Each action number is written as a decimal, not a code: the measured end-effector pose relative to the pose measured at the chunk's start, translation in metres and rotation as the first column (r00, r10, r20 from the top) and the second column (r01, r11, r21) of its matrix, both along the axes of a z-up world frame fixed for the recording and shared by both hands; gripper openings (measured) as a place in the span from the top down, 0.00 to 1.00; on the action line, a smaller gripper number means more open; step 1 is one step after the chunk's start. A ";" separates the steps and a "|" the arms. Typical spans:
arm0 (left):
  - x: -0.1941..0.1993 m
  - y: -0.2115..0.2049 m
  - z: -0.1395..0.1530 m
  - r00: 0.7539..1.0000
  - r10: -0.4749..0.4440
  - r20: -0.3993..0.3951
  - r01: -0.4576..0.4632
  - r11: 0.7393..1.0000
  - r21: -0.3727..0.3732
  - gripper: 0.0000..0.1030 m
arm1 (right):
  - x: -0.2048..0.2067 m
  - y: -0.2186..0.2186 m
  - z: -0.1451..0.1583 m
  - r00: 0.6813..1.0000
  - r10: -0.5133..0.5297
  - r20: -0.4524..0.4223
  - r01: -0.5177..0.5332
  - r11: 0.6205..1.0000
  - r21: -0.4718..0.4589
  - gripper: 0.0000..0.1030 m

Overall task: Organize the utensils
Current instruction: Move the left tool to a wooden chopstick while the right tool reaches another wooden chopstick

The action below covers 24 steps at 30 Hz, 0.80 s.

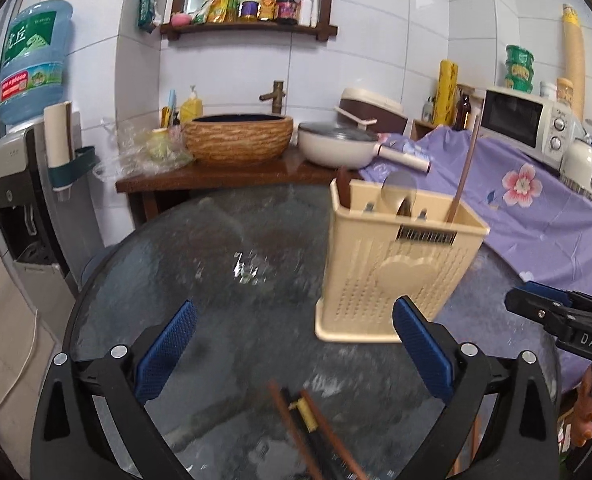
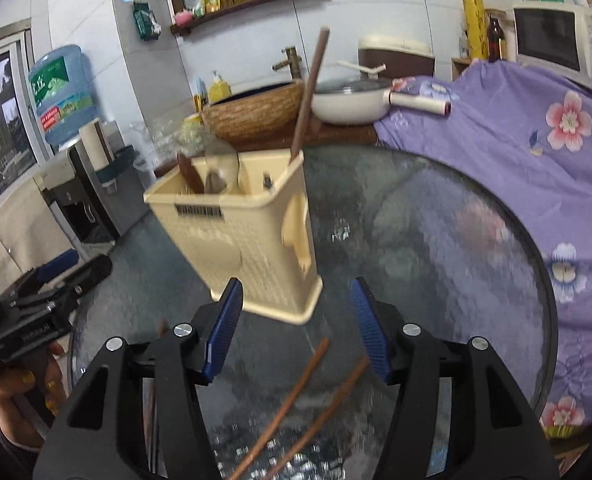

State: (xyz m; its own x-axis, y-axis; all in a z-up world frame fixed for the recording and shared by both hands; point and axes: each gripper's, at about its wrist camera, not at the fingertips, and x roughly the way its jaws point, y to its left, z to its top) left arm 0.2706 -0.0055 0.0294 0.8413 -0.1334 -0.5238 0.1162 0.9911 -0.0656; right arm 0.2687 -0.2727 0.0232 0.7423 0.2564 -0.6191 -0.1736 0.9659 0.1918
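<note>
My left gripper (image 1: 293,350) tilts down over the glass table (image 1: 215,248), fingers wide apart, empty. My right gripper (image 2: 298,330) angles down, fingers apart above two chopsticks (image 2: 296,404); the utensil holder (image 2: 239,236) stands just ahead.

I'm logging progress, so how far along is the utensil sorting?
Done: the caddy already holds a spoon, a dark handle and one upright chopstick. In hand: nothing; the left gripper and right gripper have open, empty jaws. Left: loose chopsticks on the table.
</note>
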 end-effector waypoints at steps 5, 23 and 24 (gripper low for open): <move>-0.016 0.024 -0.026 0.996 0.049 -0.081 -0.049 0.999 0.004 0.06 | -0.023 -0.005 -0.033 0.998 -0.021 -0.067 0.018 0.998 -0.056 0.45; -0.034 0.019 -0.075 0.979 0.013 -0.204 0.001 0.998 0.065 0.25 | -0.039 0.005 -0.077 0.980 -0.029 -0.195 0.010 0.995 -0.101 0.48; -0.034 0.017 -0.077 0.977 0.006 -0.213 0.008 0.998 0.064 0.26 | -0.039 0.006 -0.077 0.980 -0.027 -0.197 0.007 0.995 -0.101 0.48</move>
State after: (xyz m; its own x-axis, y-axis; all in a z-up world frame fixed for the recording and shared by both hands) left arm 0.2365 0.0119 -0.0471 0.7096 -0.0941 -0.6983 0.1072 0.9939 -0.0250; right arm 0.2299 -0.2669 -0.0542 0.6061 0.1748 -0.7760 -0.1249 0.9844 0.1242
